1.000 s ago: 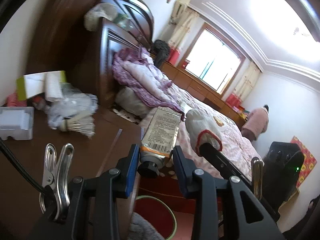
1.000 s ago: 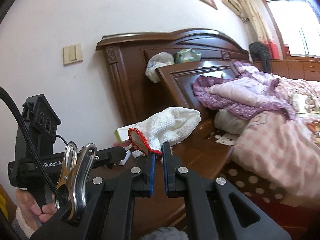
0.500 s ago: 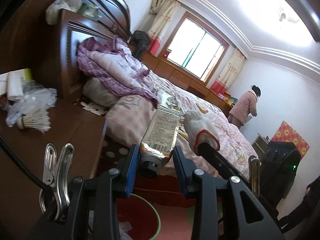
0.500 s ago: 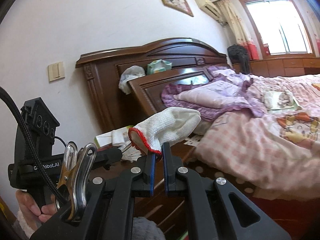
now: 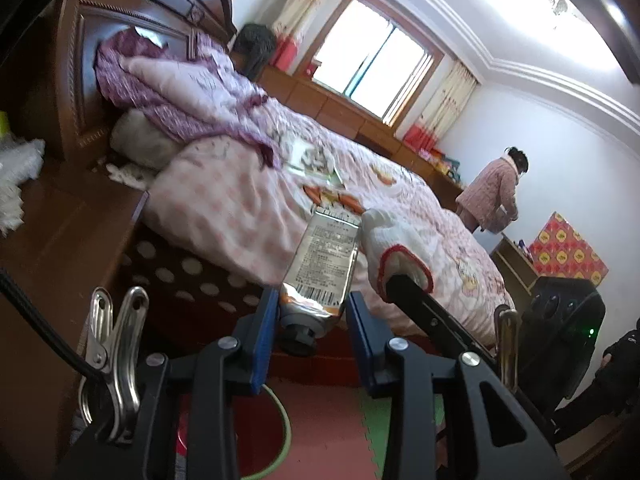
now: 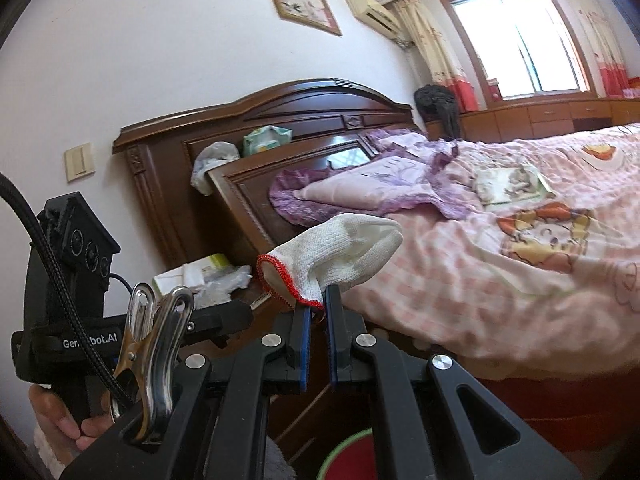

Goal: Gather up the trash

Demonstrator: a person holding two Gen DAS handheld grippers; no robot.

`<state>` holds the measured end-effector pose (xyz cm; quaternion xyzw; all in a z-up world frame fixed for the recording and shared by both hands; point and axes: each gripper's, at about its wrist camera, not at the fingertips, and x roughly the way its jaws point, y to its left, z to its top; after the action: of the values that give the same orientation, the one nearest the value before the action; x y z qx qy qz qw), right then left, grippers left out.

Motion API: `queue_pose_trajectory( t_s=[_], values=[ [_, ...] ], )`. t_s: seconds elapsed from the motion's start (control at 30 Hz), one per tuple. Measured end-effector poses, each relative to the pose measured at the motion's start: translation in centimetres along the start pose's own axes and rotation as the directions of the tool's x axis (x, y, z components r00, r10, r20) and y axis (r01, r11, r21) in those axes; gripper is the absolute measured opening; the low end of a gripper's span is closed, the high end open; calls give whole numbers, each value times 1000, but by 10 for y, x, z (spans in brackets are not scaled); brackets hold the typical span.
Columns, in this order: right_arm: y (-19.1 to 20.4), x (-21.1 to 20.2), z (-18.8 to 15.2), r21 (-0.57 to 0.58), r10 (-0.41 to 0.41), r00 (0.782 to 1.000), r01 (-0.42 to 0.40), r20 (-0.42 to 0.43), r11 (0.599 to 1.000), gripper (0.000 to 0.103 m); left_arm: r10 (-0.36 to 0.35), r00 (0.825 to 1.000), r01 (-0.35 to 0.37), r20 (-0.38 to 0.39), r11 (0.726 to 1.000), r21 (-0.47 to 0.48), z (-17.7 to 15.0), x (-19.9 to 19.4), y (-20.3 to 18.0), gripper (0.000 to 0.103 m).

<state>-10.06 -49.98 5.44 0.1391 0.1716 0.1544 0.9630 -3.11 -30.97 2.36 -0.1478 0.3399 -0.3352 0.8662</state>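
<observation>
Left gripper [image 5: 310, 334] is closed on a squeezed tube [image 5: 320, 276], held at the black cap end between the blue pads, printed body with barcode sticking forward and up over the bed [image 5: 240, 208]. Right gripper [image 6: 316, 324] is clamped on a white knit glove [image 6: 336, 256] at its red-trimmed cuff, jaws nearly together, glove body pointing forward to the right; same glove is also seen in the left wrist view just right of the tube. A red bin with green rim [image 5: 280, 428] is seen on the floor below the left gripper, partly hidden by it; its edge shows at the bottom of the right wrist view too. Nightstand tabletop [image 5: 60, 240] at left carries crumpled plastic [image 5: 16, 184]. A person in a pink jacket [image 5: 494, 196] stands at the far wall
</observation>
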Motion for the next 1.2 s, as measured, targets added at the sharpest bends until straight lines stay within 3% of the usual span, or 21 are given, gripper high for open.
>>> queue_pose_trajectory(
  t_s=[0.33,0.6,0.97,1.2],
  values=[
    [-49,1,-32,97,-51,997,56,-52,994,8,39,988,-41,-150,999,-11,-22,55,-2,36],
    [-83,22,-66,156,-75,987,98,-144,983,8,61,956,-96,-285,989,-110,-45,103,14,36],
    [-122,52,-126,222,-67,954,136,-293,966,8,119,881,-228,-458,955,-189,-87,159,47,36],
    [-136,77,-163,257,-41,921,151,-388,954,8,174,811,-332,-559,923,-194,-115,192,73,36]
  ],
)
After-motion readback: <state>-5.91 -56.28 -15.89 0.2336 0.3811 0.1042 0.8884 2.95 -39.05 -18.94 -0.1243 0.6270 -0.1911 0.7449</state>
